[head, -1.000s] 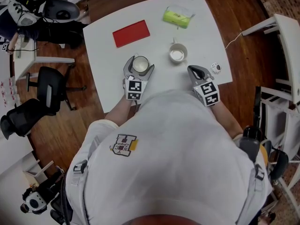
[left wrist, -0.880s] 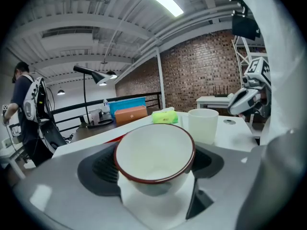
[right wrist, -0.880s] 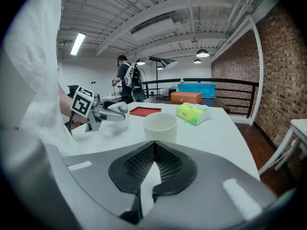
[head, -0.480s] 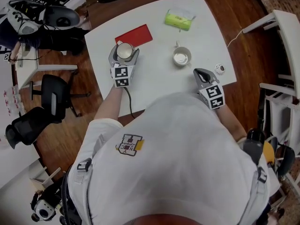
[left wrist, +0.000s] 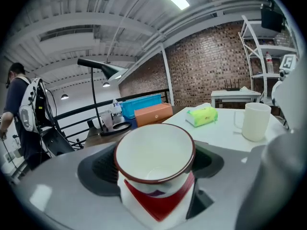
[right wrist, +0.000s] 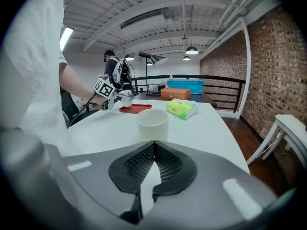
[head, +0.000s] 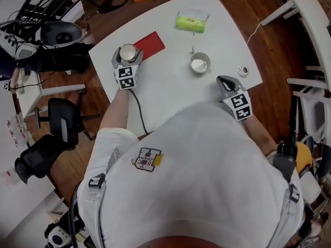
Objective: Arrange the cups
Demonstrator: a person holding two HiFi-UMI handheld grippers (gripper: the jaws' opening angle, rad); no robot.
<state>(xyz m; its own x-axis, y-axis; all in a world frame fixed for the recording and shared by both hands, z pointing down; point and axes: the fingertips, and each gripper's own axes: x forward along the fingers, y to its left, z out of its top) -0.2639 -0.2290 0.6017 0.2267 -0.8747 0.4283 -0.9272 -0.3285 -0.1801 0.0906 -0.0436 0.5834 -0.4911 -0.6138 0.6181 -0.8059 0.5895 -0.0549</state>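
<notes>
Left gripper [head: 128, 51], jaws wide, clamps an empty red-rimmed cup [left wrist: 154, 152] at the worktop's [head: 170, 89] 10 o'clock, by the red card [head: 153, 43]. An empty white mug [head: 199, 63] stands near centre. Right gripper [right wrist: 154, 145], at 4 o'clock, is closed on nothing.

Left arm extended; left gripper [head: 127, 53] jaws wide, clamped on white cup [left wrist: 154, 152]. Right gripper [head: 225, 81] near torso, jaws pressed together, empty; forearm seemingly tucked, mostly hidden.
</notes>
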